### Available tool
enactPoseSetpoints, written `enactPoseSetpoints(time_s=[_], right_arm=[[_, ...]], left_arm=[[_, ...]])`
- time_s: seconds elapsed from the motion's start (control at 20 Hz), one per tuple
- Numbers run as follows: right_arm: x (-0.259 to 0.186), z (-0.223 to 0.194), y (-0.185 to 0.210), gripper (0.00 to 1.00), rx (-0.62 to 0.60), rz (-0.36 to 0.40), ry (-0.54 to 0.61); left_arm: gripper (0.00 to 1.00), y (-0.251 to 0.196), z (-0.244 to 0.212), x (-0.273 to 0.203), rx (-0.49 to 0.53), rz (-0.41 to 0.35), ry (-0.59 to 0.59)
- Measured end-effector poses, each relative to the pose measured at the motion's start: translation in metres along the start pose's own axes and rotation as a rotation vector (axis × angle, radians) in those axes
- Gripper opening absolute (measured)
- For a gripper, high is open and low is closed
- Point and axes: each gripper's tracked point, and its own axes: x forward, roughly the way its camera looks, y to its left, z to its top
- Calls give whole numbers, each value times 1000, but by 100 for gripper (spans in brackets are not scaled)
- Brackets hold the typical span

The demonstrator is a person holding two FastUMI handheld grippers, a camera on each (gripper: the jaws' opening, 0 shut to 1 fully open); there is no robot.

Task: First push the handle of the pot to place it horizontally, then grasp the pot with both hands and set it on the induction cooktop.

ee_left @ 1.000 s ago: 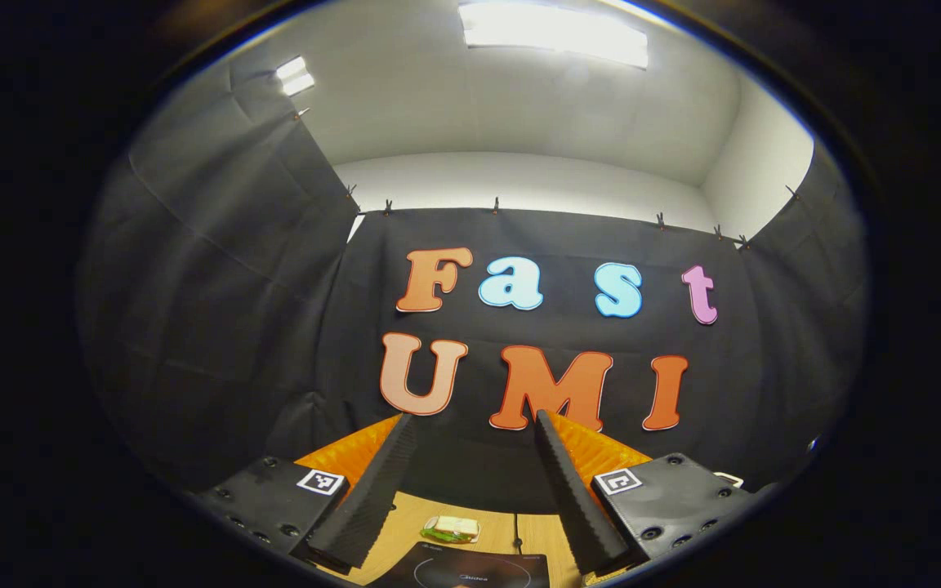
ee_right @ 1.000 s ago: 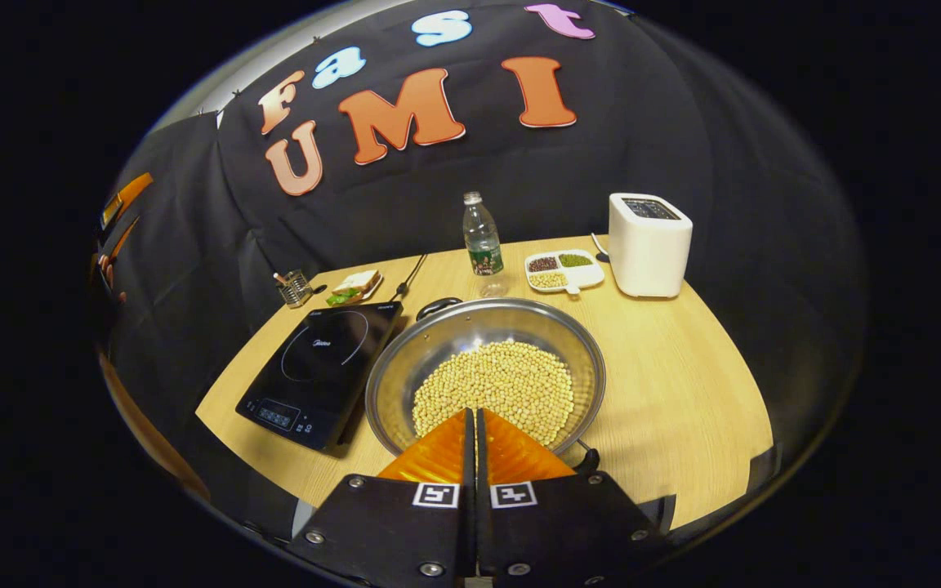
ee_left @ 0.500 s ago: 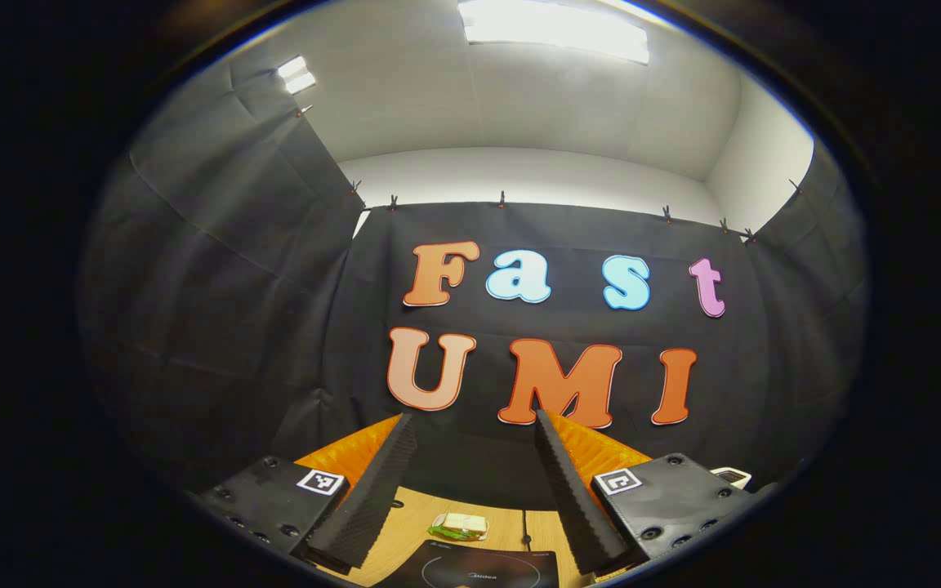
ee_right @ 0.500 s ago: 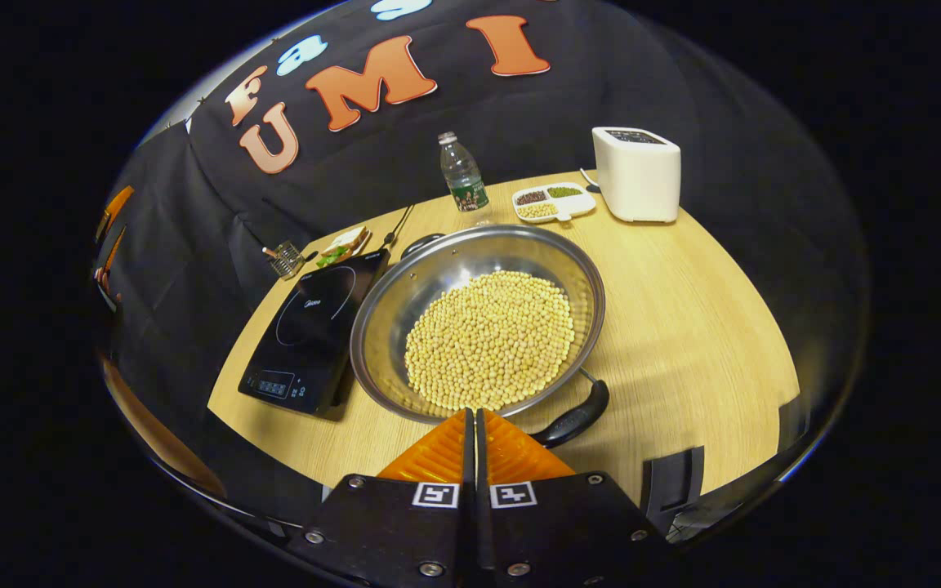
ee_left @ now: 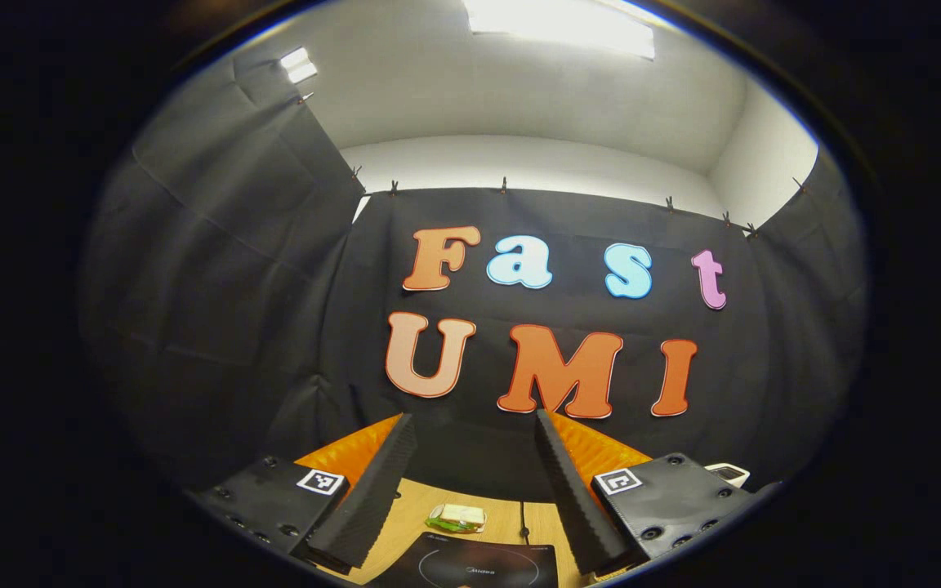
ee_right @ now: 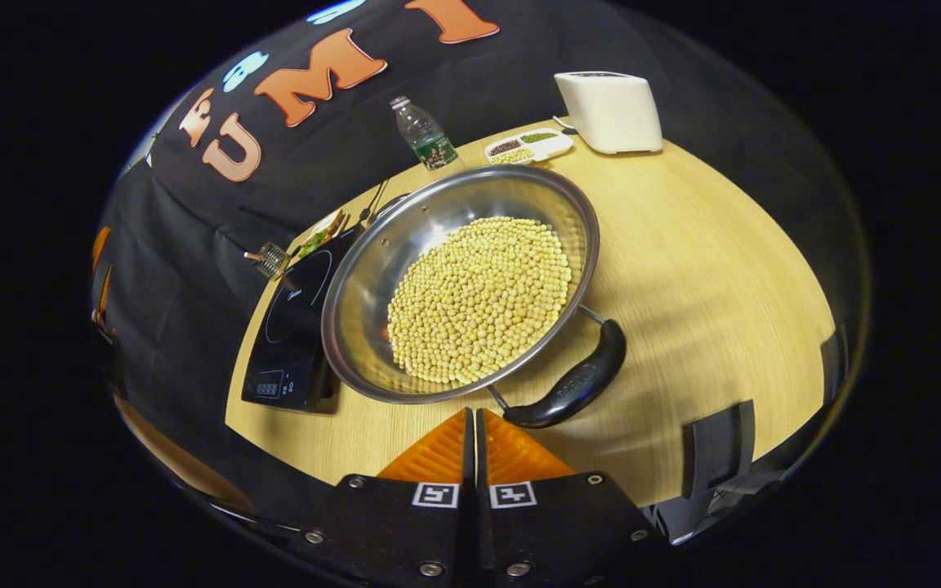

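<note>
In the right gripper view the right gripper (ee_right: 471, 416) has its two fingers pressed flat together with nothing between them, tips hanging just short of the black handle (ee_right: 573, 386) at about 1 o'clock from them; whether they touch it is hard to judge at this angle. The handle is a curved, glossy bar on two thin wire stems, jutting from the pot (ee_right: 372, 269) at the rim's 5 o'clock. The pot is a wide, shallow steel bowl, bright and mirror-smooth, its bottom covered with small round pale-yellow beans (ee_right: 479, 298). At the pot's 9 o'clock, just beside its rim and partly hidden by it, lies the induction cooktop (ee_right: 287, 327), a flat black glass slab with a ring mark. The wooden table (ee_right: 715, 269) has broad bare room at the pot's 3 o'clock, up to its curved edge. At the far side stand a plastic bottle (ee_right: 425, 143), a divided white dish (ee_right: 529, 145) and a white toaster (ee_right: 609, 110). In the left gripper view the left gripper (ee_left: 470, 425) is spread wide, holding nothing, ridged fingers (ee_left: 368, 498) raised above the table; between them, toward 6 o'clock, lie a sandwich (ee_left: 457, 517) and the cooktop's near edge.
</note>
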Motion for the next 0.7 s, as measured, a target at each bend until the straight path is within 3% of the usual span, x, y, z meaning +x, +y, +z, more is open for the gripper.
enactPoseSetpoints(time_s=[0.2,0.7], right_arm=[[17,0,-12,0,11,-45,41],[22,40,-67,0,-42,-184,18]], left_arm=[[96,5,-5,3,10,17,15],[95,-12,-4,-1,38,-7,14]])
